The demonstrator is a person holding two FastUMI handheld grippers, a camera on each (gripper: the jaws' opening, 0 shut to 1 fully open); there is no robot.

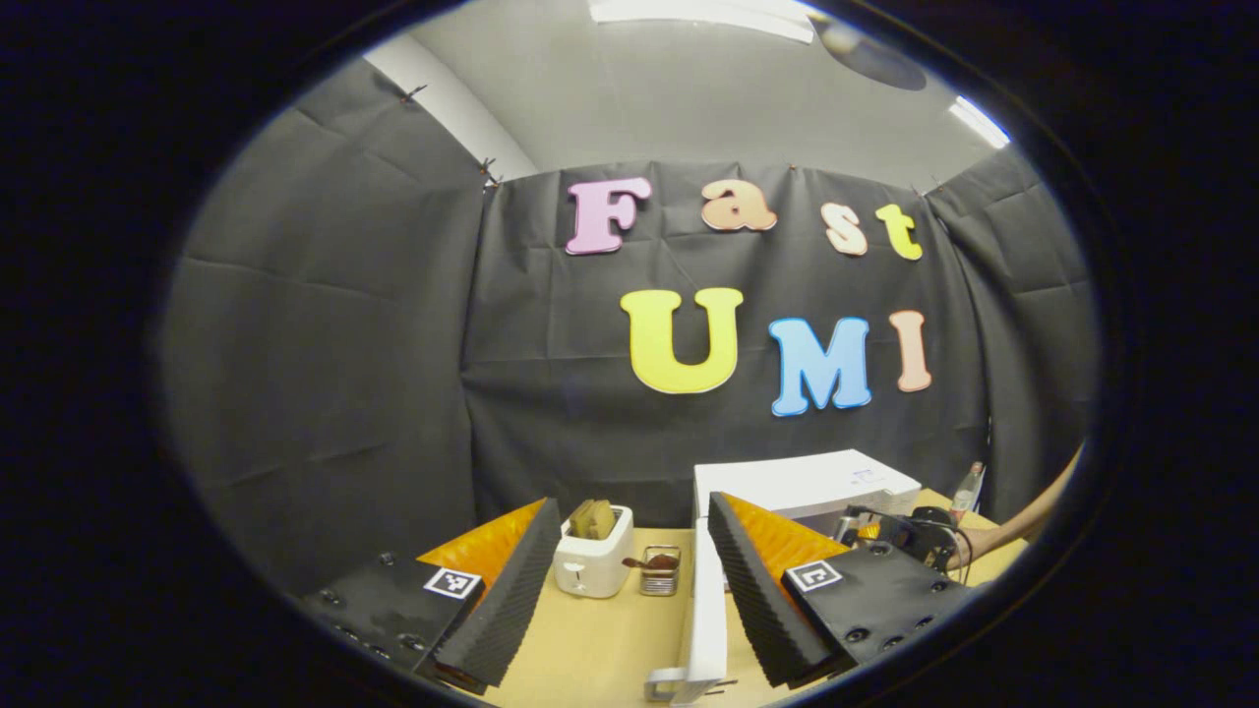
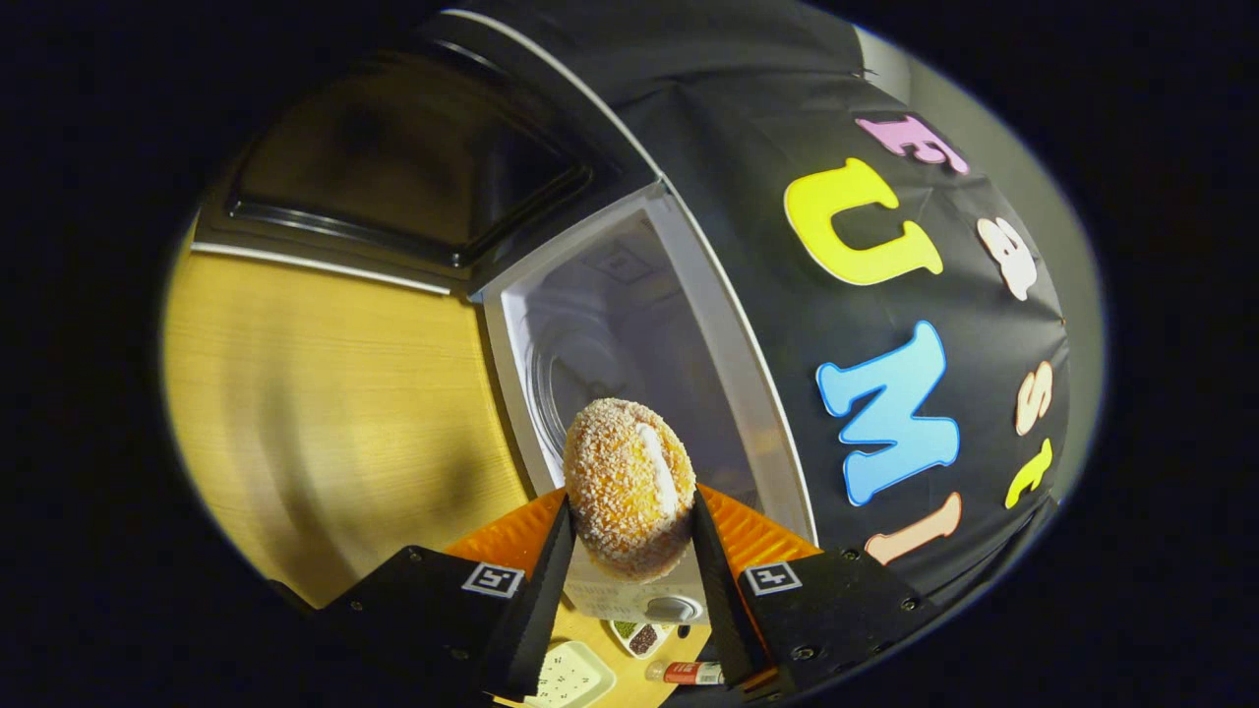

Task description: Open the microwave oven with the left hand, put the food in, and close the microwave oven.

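We see our right fingers (image 2: 629,531) pinching the bun (image 2: 628,487), long axis toward the open microwave (image 2: 629,324), underside hidden, left fingers (image 1: 625,590) spread

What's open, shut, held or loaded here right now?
Microwave door: swung open.
Microwave: cavity empty, glass turntable bare.
Pastry: gripped, at the cavity mouth.
Right gripper: shut on the pastry.
Left gripper: open, holding nothing.
Toaster: bread in slots.

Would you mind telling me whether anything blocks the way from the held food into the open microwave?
Nothing visible does: the right gripper holds the crumbed food just before the microwave opening, whose door is swung clear.
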